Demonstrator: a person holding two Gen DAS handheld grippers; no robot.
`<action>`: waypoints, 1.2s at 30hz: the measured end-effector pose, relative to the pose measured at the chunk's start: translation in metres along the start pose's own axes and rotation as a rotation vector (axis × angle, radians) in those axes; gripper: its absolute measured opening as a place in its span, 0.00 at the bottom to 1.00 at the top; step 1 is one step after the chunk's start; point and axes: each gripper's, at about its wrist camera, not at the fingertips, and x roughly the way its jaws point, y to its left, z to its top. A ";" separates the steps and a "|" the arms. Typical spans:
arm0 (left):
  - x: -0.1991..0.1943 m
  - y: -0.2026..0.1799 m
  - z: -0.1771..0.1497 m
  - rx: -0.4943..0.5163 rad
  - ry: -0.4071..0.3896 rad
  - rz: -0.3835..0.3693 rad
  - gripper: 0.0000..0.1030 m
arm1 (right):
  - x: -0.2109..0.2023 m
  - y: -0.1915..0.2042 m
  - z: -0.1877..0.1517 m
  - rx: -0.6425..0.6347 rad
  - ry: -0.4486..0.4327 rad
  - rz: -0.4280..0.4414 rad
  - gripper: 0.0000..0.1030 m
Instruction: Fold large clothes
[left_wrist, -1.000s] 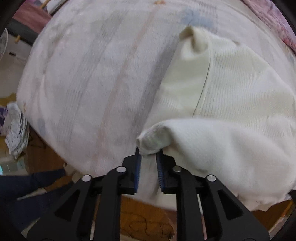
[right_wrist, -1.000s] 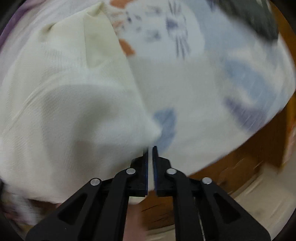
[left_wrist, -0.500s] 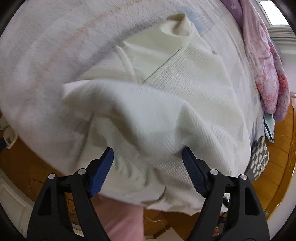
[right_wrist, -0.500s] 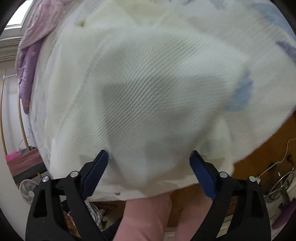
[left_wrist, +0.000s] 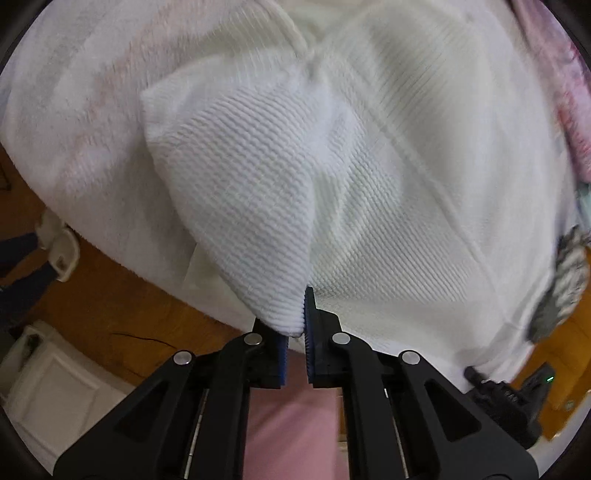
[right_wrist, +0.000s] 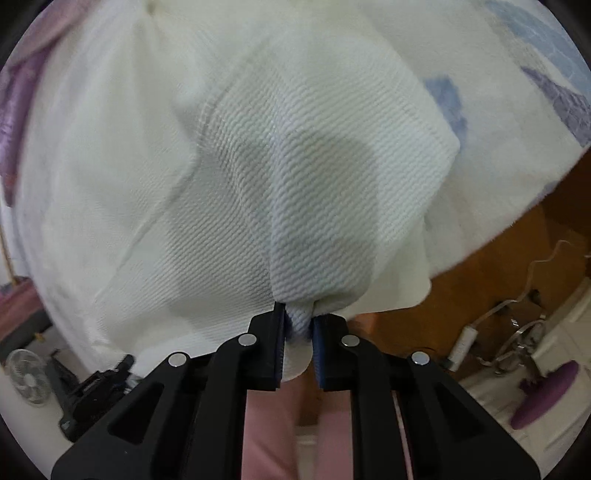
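Left wrist view: your left gripper is pinching a corner of the cream knit garment; the fingers are nearly together, clamped on the tip of a folded flap that is rising straight ahead of them. The flap's long axis is running forward and slightly to the left of the fingers, while the broad body of the garment is spreading ahead and to the right, lying on the bed with its pale, faintly striped cover. A pink patterned cloth is showing at the far right.

Right wrist view: your right gripper is likewise closed on a gathered bunch of the same garment, the fabric bulging between the fingers and fanning forward from them. A corner of the held layer is lying ahead and to the right; the bulk is extending ahead and to the left. The blue-printed cover is visible beyond that corner.

Judgement: both held points are sitting at the garment's near edge, which is overhanging the bed edge just before the fingers, so the coming fold is likely turning on carrying both grips forward, away from you, across the body. Neither hand appears nearer; you are probably needing to advance them evenly to keep the edge straight.
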 end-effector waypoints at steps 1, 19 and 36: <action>0.008 -0.003 0.001 0.017 0.006 0.026 0.06 | 0.009 0.000 0.003 0.008 0.007 -0.018 0.12; -0.039 0.038 0.048 -0.102 -0.106 0.006 0.10 | -0.049 -0.052 0.041 0.283 -0.136 0.119 0.04; -0.082 0.023 0.046 0.088 -0.148 0.253 0.72 | -0.108 -0.035 0.041 0.215 -0.206 -0.051 0.91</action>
